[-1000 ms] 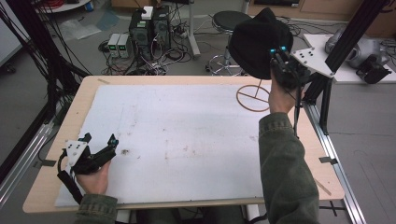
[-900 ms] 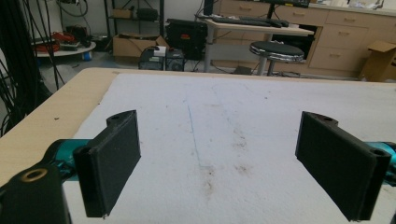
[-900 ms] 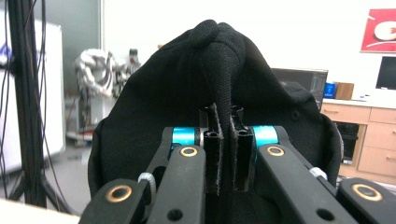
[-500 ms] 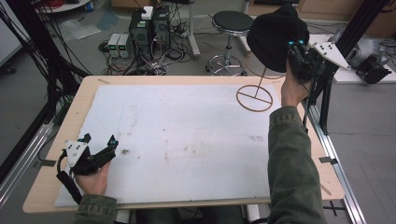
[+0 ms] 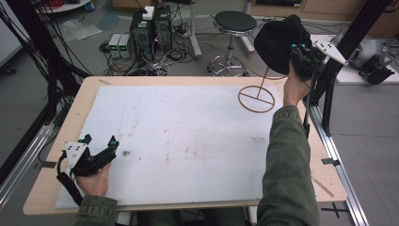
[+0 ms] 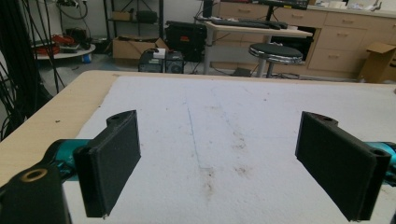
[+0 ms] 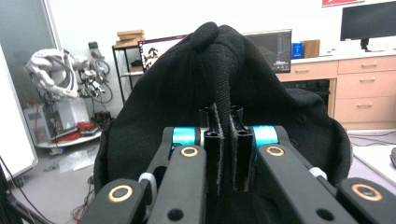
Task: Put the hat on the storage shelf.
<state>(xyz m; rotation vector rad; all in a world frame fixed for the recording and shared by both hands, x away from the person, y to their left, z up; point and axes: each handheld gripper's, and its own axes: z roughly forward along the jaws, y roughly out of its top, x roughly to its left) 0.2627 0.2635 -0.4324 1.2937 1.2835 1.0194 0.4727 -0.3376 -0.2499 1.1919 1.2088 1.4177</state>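
Black knitted fabric fills the space ahead of the right gripper point(image 7: 223, 140): its jaws are pressed together on a fold of a black hat point(image 7: 224, 84), which bulges above and to both sides of them. In the high view the right gripper point(image 5: 301, 55) is raised past the far right corner of the table point(image 5: 51, 188), and the hat point(image 5: 277, 44) hangs from it in the air, clear of the tabletop. Just below and toward the person from that gripper, a thin wooden stand point(image 5: 256, 99) with a ring base and an upright rod sits on the white mat point(image 5: 188, 141); whether the hat touches the rod's tip cannot be told.

The left gripper point(image 5: 101, 153) rests low on the near left part of the mat, held in the left hand point(image 5: 91, 181). Its jaws stand wide apart with nothing between them, only stained white mat point(image 6: 233, 154) ahead.

No writing or labels can be read anywhere.
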